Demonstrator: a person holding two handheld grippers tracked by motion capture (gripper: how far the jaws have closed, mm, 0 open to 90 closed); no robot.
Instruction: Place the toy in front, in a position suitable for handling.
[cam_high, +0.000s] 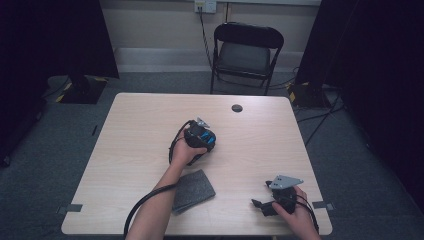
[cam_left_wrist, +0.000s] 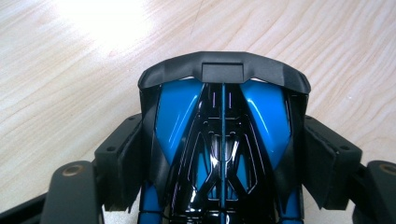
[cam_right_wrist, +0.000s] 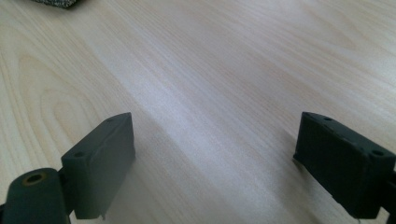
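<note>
1. The left gripper (cam_left_wrist: 223, 186) has its two black jaws pressed on the sides of a glossy blue and black toy car with a black rear wing (cam_left_wrist: 223, 135). From above, I see the same car (cam_high: 201, 139) held over the middle of the pale wooden table (cam_high: 140, 130), near the table top.
2. The right gripper (cam_high: 264, 204) rests near the front right corner of the table. Its jaws stand wide apart and there is only bare wood between them.
3. A flat dark grey felt pad (cam_high: 192, 190) lies near the front edge, just beside the left forearm, apart from the car.
4. I judge that the step in hand is carrying or setting down the car.
5. The next move, I think, calls for bringing the wheels level onto the table before the jaws let go, so the car does not roll away.
</note>
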